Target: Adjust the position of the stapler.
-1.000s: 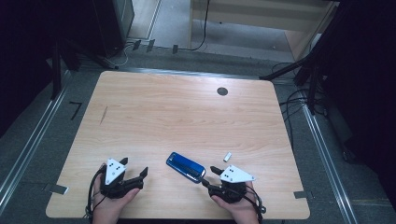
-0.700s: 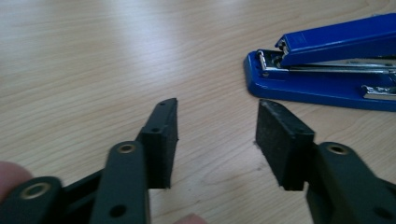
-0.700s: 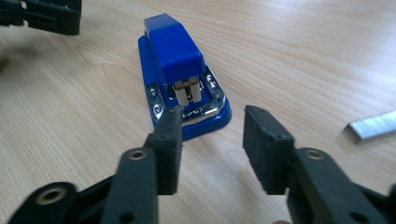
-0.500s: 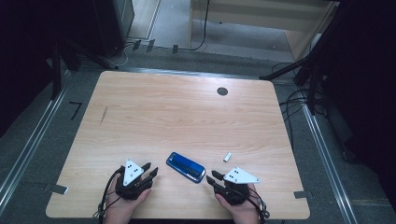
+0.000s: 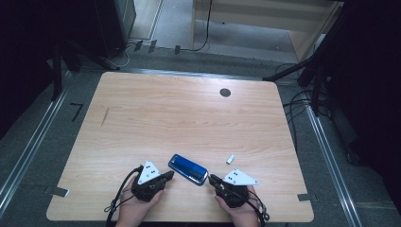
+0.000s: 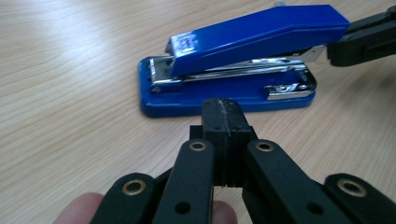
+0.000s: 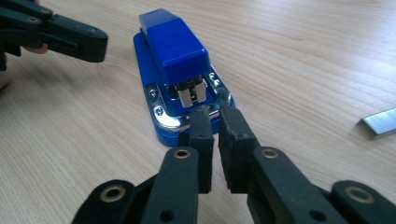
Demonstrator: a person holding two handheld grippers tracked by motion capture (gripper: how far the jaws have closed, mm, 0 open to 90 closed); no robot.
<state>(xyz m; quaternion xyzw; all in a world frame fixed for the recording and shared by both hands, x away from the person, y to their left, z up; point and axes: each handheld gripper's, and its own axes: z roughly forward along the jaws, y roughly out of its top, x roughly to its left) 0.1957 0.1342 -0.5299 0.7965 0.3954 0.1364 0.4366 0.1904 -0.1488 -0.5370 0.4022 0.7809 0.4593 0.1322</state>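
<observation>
A blue stapler (image 5: 188, 169) lies on the wooden table near its front edge, between my two grippers. My left gripper (image 5: 169, 175) points at the stapler's (image 6: 243, 60) long side from the left. Its jaws (image 6: 222, 109) have just been closing and now stand pressed together with nothing between them. My right gripper (image 5: 211, 178) points at the stapler's (image 7: 177, 70) hinge end from the right, tips (image 7: 212, 116) just short of the base. Its jaws have also just been closing, leaving a thin slit with nothing in it.
A short strip of staples (image 5: 230, 159) lies on the table (image 5: 189, 118) just right of the stapler, also in the right gripper view (image 7: 380, 123). A black round cap (image 5: 225, 92) sits near the far edge. Cables and rails run along the floor beside the table.
My left gripper has moved right, up to the stapler. The jaws of both grippers have closed. The right hand and the stapler have stayed put.
</observation>
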